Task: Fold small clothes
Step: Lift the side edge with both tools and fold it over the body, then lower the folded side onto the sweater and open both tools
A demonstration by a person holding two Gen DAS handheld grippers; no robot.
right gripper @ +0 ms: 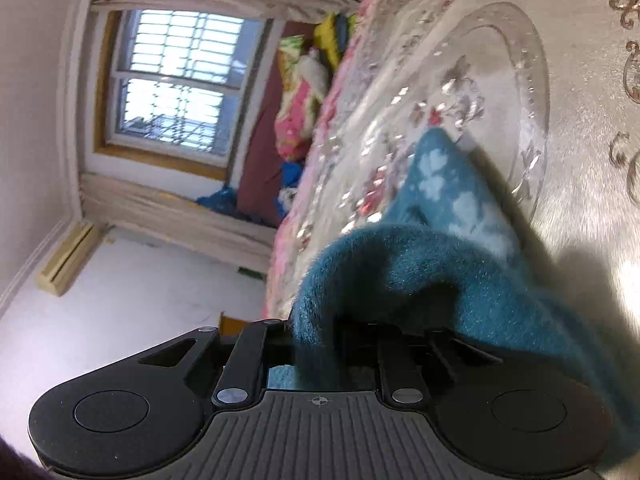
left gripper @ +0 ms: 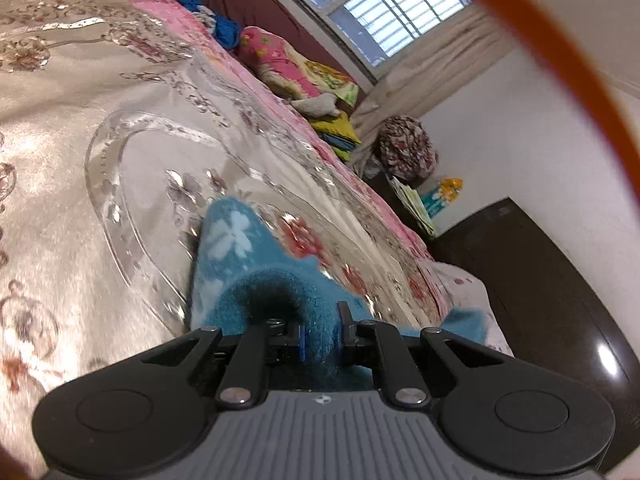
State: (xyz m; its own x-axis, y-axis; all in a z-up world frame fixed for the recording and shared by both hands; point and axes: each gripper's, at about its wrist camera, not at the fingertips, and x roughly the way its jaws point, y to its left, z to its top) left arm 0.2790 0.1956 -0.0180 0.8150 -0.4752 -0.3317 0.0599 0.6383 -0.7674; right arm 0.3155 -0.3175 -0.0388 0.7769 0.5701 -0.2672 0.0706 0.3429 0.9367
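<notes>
A small teal fleece garment (left gripper: 240, 264) with pale flower prints hangs from both grippers over a clear glass tray (left gripper: 108, 176) on a floral bedspread (left gripper: 52, 128). My left gripper (left gripper: 322, 330) is shut on one edge of the garment. In the right wrist view the same garment (right gripper: 436, 240) drapes over my right gripper (right gripper: 320, 344), which is shut on its edge; the fingertips are hidden by the fabric. The far tip of the garment touches the glass tray (right gripper: 528, 92).
Folded pink and yellow blankets (left gripper: 288, 64) and blue clothes (left gripper: 224, 28) lie past the bed's far side under a barred window (left gripper: 384, 8). A dark wooden cabinet (left gripper: 540, 280) stands at the right. An orange cable (left gripper: 560, 60) crosses the upper right.
</notes>
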